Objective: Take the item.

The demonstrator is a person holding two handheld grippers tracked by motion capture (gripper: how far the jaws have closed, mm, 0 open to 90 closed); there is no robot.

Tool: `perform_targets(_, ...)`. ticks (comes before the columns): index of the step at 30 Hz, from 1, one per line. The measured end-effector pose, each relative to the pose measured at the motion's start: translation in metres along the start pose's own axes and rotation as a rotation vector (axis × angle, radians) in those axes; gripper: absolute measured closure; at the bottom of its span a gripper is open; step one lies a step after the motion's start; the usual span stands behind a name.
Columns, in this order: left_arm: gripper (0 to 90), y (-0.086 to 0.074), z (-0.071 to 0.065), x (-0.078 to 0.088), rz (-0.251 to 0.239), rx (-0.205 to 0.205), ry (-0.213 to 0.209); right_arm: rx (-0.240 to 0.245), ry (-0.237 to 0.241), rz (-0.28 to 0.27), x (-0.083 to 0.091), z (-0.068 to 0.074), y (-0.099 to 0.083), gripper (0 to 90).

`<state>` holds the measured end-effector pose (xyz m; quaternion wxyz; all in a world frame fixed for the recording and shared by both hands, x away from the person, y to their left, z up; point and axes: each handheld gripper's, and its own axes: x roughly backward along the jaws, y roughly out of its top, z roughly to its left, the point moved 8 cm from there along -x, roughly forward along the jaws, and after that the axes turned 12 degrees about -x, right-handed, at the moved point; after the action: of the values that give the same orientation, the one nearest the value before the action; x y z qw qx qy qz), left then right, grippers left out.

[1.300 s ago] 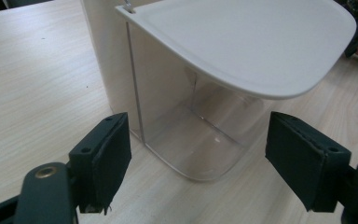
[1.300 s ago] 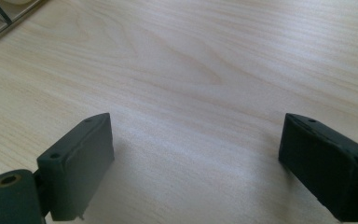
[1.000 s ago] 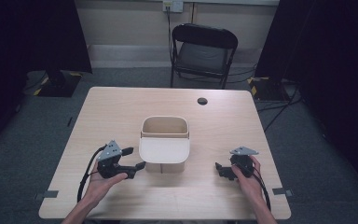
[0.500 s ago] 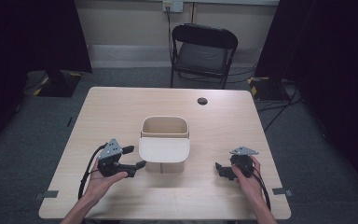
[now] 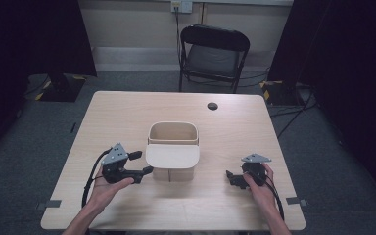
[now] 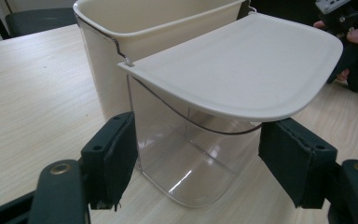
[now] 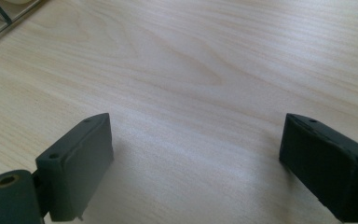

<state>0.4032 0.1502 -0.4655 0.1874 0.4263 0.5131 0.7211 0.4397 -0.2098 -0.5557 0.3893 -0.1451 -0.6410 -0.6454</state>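
My left gripper [image 5: 144, 163] sits at lower left of centre in the high view, held in my left hand [image 5: 108, 188]. Its jaws stand apart and point toward frame centre, with nothing between them. In the left gripper view the two pads [image 6: 121, 156] frame the clear lower body [image 6: 186, 161] of the cream container [image 5: 173, 147], which sits just beyond their tips and does not touch them.

My right gripper [image 5: 231, 178] rests at lower right of centre in the high view, in my right hand [image 5: 259, 188]. Its jaws are likewise apart and empty. The right gripper view shows bare wood of the table [image 7: 205, 70] ahead of them, with a corner of the container at the frame's upper left edge.

The container stands upright at mid-frame in the high view, between the two grippers. Its open top [image 5: 173, 133] lies toward the far side. A flat cream lid [image 5: 172, 155] projects level from the near rim toward the bottom of the frame, seemingly hinged there. The flap's width runs left to right across the frame.

The governing relation: the container lies straight ahead of my left gripper, just beside it, while my right gripper is well apart from it. I judge the left the nearer for any grasp.

Farther off, a small dark disc [image 5: 212, 105] lies near the far table edge, and a black folding chair [image 5: 214, 54] stands beyond it at upper centre.
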Motion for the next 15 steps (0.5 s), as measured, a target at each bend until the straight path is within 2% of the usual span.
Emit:
perform_targets(6,28.1,0.0036,0.0001,0.0004,0.004,-0.001,-0.002,0.0,0.0,0.0,0.0,0.0,0.0,9.1)
perform_targets(9,24.5,0.005,-0.0002,-0.0014,0.006,-0.002,-0.002,0.0,0.0,0.0,0.0,0.0,0.0,9.1)
perform_targets(13,23.2,0.0073,0.0004,-0.0017,-0.005,-0.012,0.0,-0.001,-0.001,0.001,0.0,0.0,-0.0001,9.1)
perform_targets(15,23.3,0.0097,0.0009,0.0001,-0.011,-0.003,-0.001,-0.001,-0.001,0.001,0.0,0.0,0.0,9.1)
